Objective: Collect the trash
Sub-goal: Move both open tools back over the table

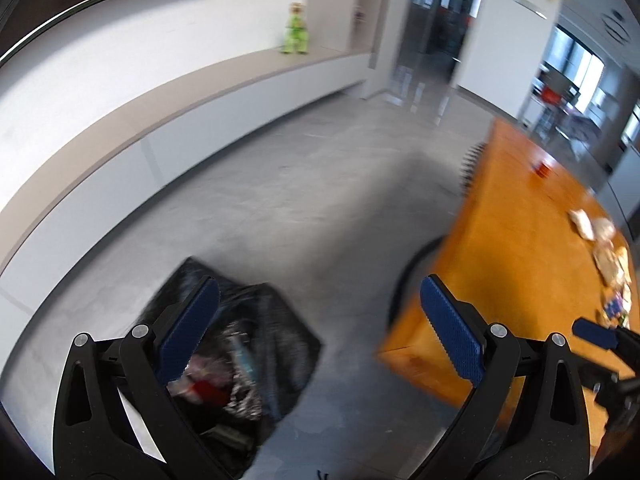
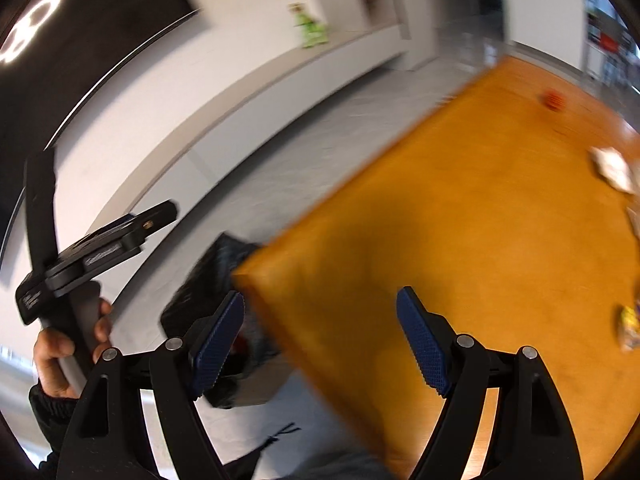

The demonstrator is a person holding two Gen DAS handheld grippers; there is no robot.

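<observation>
A bin lined with a black bag [image 1: 256,344] stands on the grey floor beside the orange table [image 1: 520,248]; wrappers and a red scrap lie inside it. My left gripper [image 1: 320,328] is open and empty above the floor, between the bin and the table corner. My right gripper [image 2: 320,340] is open and empty over the table's near corner [image 2: 460,208]. The bin [image 2: 208,280] shows partly behind that corner. Several pieces of trash [image 1: 600,240] lie along the table's right side; they also show in the right wrist view [image 2: 612,168]. Both views are blurred.
A small red object [image 1: 543,168] sits far back on the table. A long low white bench [image 1: 200,112] runs along the wall, with a green toy [image 1: 295,32] on it. Glass doors [image 1: 432,28] stand beyond. A colourful wrapper [image 2: 628,326] lies at the table's right edge.
</observation>
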